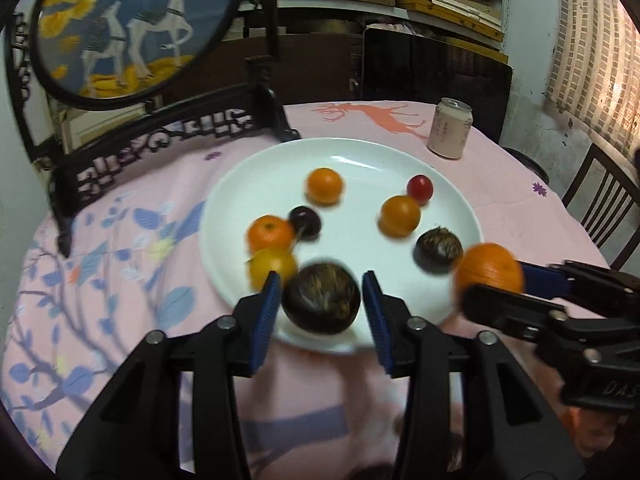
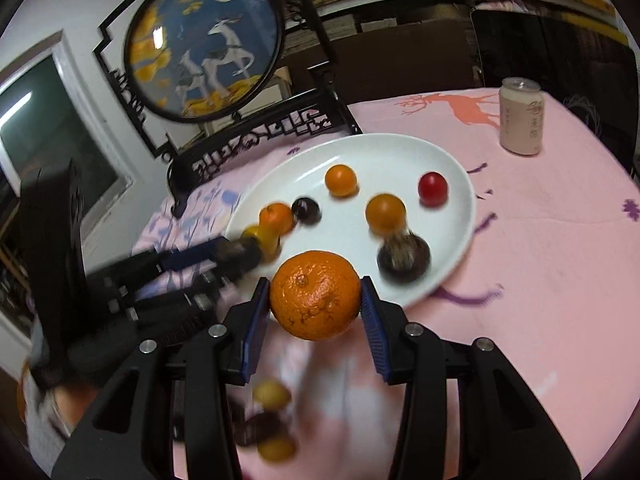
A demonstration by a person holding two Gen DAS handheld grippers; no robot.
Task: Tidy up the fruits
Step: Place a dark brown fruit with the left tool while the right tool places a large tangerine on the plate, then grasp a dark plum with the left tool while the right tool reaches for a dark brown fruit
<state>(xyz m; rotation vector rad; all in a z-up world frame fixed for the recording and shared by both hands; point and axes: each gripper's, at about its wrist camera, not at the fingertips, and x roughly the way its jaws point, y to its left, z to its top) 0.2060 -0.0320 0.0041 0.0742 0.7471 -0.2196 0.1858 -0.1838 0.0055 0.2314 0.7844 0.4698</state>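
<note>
Jaws of the left gripper (image 1: 322, 298) stand on either side of a dark chestnut (image 1: 321, 299), the blue pads close at its flanks; blur hides whether both press it, so I cannot tell if it is pinched. It hangs over the near rim of the plate (image 1: 236, 200), at about 6 o'clock. Jaws of the right gripper (image 2: 315, 301) pinch an orange (image 2: 315, 295), both pads touching its sides, just off the plate's near rim around 5 o'clock in the left view

Close under the right gripper, three blurred small fruits lie on the pink cloth (image 2: 560, 280): a yellow one (image 2: 273, 394), a dark one (image 2: 256, 430) and another yellow (image 2: 276, 449)

On the plate, going outward: a yellow fruit (image 1: 272, 266) at 8 o'clock touches a small orange (image 1: 270, 234) behind it, with a dark berry (image 1: 305, 221) just beside that. A second chestnut (image 1: 438, 249) sits at 4 o'clock near the rim. Farther in lies an amber tomato (image 1: 400, 216), touching a red tomato (image 1: 420, 188) behind it at 2 o'clock. Another orange tomato (image 1: 325, 185) sits near 12 o'clock, apart from the rest

Beyond the plate, a can (image 1: 450, 128) stands upright at 1 o'clock on the cloth. At 10 o'clock stands a round deer screen (image 1: 132, 24) in a black carved frame
</note>
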